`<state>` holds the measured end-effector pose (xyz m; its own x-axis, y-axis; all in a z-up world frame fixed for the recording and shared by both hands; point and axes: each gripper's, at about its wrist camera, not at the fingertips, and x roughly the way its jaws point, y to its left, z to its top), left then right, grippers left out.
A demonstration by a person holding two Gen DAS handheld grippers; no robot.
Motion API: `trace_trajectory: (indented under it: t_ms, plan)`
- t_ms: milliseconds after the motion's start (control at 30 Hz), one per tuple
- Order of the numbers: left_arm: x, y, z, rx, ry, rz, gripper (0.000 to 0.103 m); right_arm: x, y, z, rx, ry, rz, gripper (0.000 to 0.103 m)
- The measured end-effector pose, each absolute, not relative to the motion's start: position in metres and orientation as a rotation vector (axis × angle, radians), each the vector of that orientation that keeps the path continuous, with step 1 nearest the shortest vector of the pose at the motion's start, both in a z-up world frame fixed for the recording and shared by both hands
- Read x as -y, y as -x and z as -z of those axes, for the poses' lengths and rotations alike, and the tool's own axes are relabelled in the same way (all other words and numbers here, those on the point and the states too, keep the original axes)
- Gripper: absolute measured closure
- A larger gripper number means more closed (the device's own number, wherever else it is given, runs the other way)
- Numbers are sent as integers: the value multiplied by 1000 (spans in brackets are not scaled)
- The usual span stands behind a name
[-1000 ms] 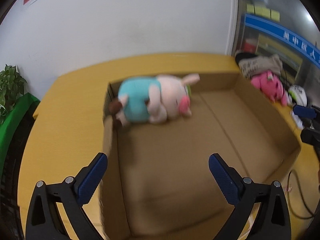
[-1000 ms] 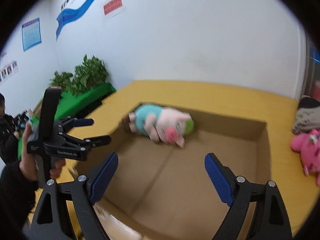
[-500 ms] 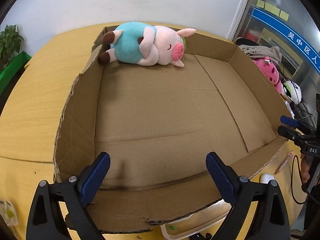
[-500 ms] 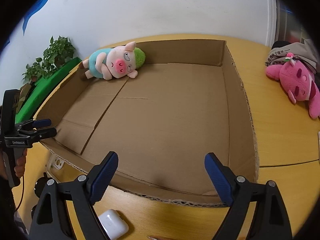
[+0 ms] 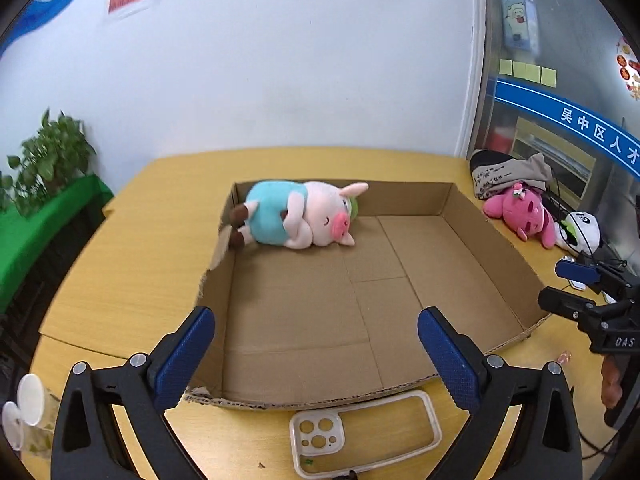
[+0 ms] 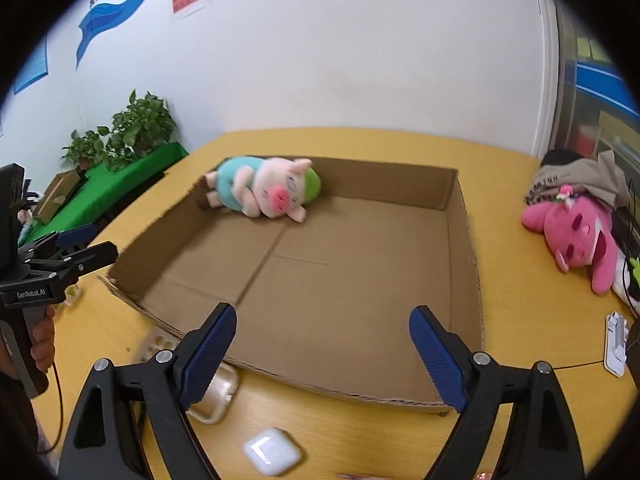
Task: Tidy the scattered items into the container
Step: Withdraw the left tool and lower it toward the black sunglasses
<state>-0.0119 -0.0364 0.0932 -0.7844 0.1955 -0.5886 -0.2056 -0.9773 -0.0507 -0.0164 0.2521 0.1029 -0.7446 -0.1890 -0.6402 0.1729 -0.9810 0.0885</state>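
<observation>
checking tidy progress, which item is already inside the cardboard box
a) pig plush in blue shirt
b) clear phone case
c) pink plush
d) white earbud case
a: the pig plush in blue shirt lies in the far left corner of the cardboard box, while the other three sit outside it on the table.

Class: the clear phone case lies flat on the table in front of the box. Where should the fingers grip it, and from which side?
Grip the phone case by one thin long rim, coming from above: it lies flat, an open frame, so only its edges offer a hold.
</observation>
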Motion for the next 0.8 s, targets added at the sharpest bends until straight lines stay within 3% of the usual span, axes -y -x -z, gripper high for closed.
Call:
trace_trajectory:
  t_ms: [500, 800]
  plan:
    - [12, -26, -110, -49, 847, -2765, 0, -223, -8, -109, 26, -1047, 2765, 14]
    - [34, -36, -84, 40, 1004, -2684, 0, -222, -21, -94, 111, -1104, 2690, 14]
